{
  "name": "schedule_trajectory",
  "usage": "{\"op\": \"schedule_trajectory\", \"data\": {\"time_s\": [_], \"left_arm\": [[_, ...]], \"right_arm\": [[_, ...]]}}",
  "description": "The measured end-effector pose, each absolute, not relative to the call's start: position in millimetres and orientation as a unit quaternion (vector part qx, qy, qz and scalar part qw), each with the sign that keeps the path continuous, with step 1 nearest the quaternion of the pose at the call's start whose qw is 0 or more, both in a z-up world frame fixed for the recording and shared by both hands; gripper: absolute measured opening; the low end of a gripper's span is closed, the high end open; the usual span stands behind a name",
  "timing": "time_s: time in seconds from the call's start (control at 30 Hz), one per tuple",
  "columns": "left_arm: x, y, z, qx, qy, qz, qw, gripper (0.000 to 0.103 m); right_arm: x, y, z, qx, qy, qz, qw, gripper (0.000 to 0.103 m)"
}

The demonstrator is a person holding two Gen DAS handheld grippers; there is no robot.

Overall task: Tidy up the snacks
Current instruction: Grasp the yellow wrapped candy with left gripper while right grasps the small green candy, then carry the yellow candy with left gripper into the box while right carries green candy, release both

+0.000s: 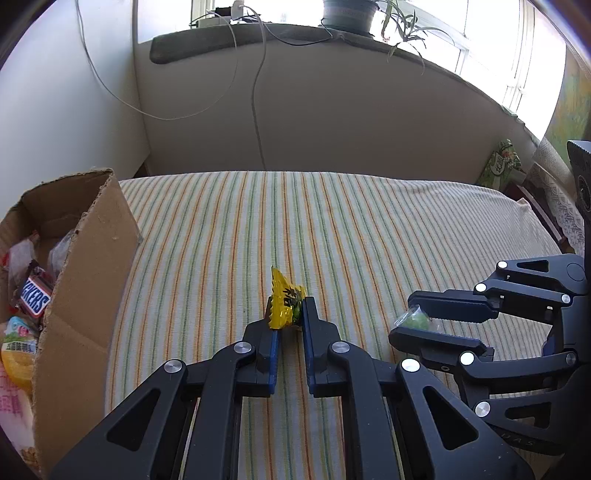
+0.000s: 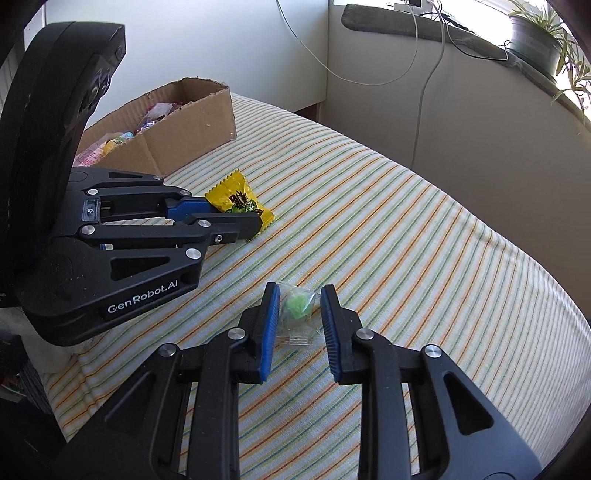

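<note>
A yellow snack packet (image 1: pixel 284 304) stands on the striped cloth (image 1: pixel 332 229), and my left gripper (image 1: pixel 289 310) is shut on its lower part. It also shows in the right wrist view (image 2: pixel 238 201) with the left gripper (image 2: pixel 255 221) on it. A clear wrapper with a green candy (image 2: pixel 298 306) lies between the fingers of my right gripper (image 2: pixel 298 295), which is open around it with gaps on both sides. In the left wrist view the green candy (image 1: pixel 415 320) sits between the right gripper's (image 1: pixel 404 317) fingers.
An open cardboard box (image 1: pixel 85 280) holding several snacks, a Snickers bar (image 1: pixel 35 297) among them, stands at the left on the cloth; it also shows in the right wrist view (image 2: pixel 188 129). A wall, hanging cables and a potted plant (image 1: pixel 351 14) lie behind.
</note>
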State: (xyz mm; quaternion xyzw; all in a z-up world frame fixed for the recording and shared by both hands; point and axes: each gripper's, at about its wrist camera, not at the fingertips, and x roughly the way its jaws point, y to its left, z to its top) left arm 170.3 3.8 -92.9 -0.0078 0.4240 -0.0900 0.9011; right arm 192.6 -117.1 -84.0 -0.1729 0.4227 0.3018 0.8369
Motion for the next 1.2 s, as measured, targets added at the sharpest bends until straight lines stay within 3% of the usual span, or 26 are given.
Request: {"op": "schedule_trajectory", "data": {"time_s": [0.6, 1.2], "left_arm": [[105.7, 23.8, -42.5, -0.028, 0.365, -0.077, 0.927, 0.010], [34.5, 84.2, -7.3, -0.043, 0.312, -0.013, 0.949, 0.010]], "right_arm": [[163.0, -115.8, -47.9, -0.158, 0.395, 0.307, 0.851, 0.024], [119.7, -45.0, -14.1, -0.172, 0.356, 0.358, 0.846, 0.024]]}}
